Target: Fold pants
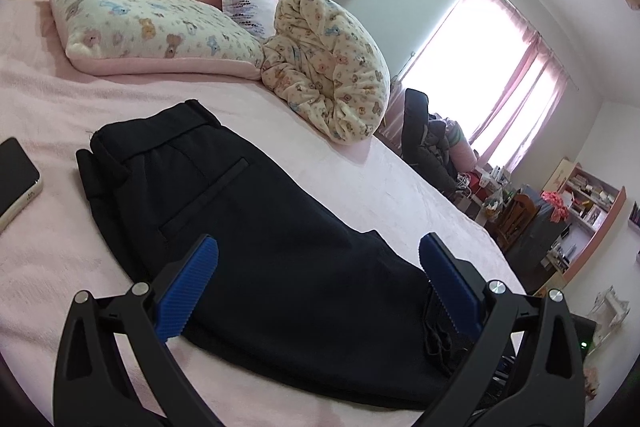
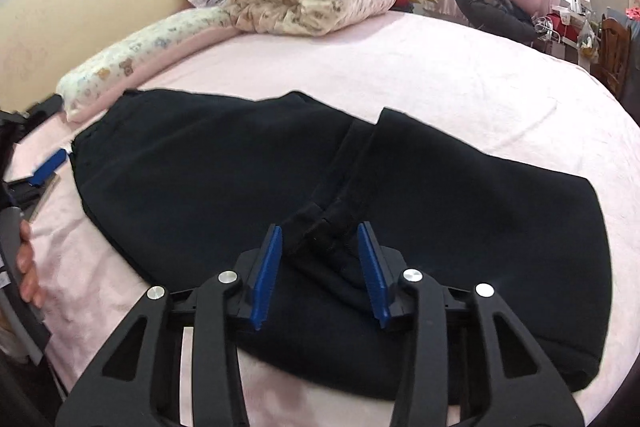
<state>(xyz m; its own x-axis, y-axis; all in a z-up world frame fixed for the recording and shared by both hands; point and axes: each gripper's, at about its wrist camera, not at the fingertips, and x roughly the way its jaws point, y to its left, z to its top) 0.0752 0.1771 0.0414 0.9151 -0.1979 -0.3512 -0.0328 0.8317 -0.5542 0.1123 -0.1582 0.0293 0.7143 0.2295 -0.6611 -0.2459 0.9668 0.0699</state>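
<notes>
Black pants (image 1: 260, 227) lie folded lengthwise on the pink bed sheet (image 1: 60, 247), with the waistband and a back pocket at the far left. My left gripper (image 1: 319, 243) hovers over the middle of them, jaws wide open and nothing between the pads. In the right wrist view the pants (image 2: 180, 179) spread across the bed, a leg end doubled over the rest. My right gripper (image 2: 319, 229) stands partly open just above that doubled hem; a ridge of black cloth lies between the blue pads (image 2: 266, 267) without being pinched. The left gripper's blue pad (image 2: 50, 163) shows at the left edge.
A phone (image 1: 16, 175) lies on the sheet left of the waistband. A bear-print pillow (image 1: 152, 27) and a rolled blanket (image 1: 332, 67) sit at the head of the bed. Beyond the bed's right edge are a chair piled with clothes (image 1: 428, 139) and shelves (image 1: 592, 203). A hand (image 2: 26, 259) shows at the left.
</notes>
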